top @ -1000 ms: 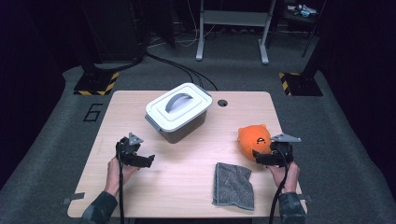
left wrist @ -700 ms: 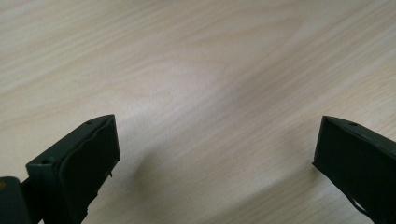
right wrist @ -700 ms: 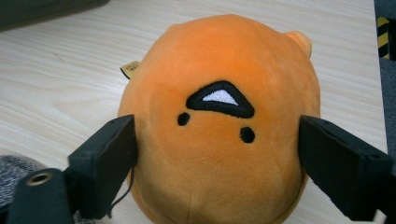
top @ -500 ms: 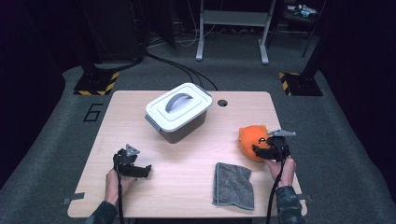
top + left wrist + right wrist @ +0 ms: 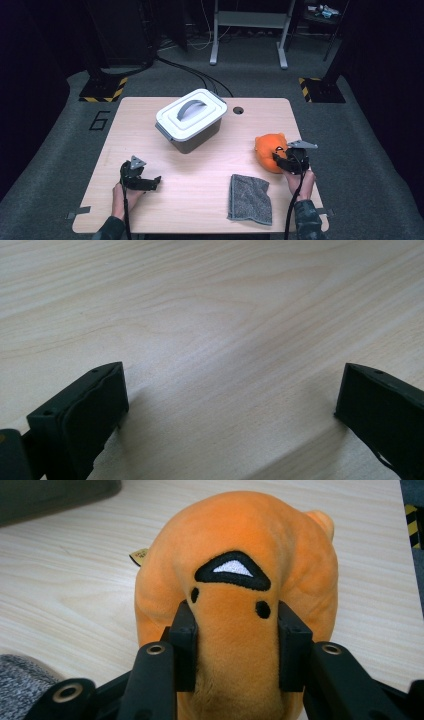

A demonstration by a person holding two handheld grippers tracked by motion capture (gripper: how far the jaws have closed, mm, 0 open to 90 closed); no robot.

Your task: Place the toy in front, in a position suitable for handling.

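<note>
Near table's right edge (plush toy)

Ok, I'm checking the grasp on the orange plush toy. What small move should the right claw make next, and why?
Probably a short, slow lift. The right claw has just been closing, and its jaws now pinch the orange plush toy, which lies on the table. A small rise would show whether the soft fabric holds.
</note>
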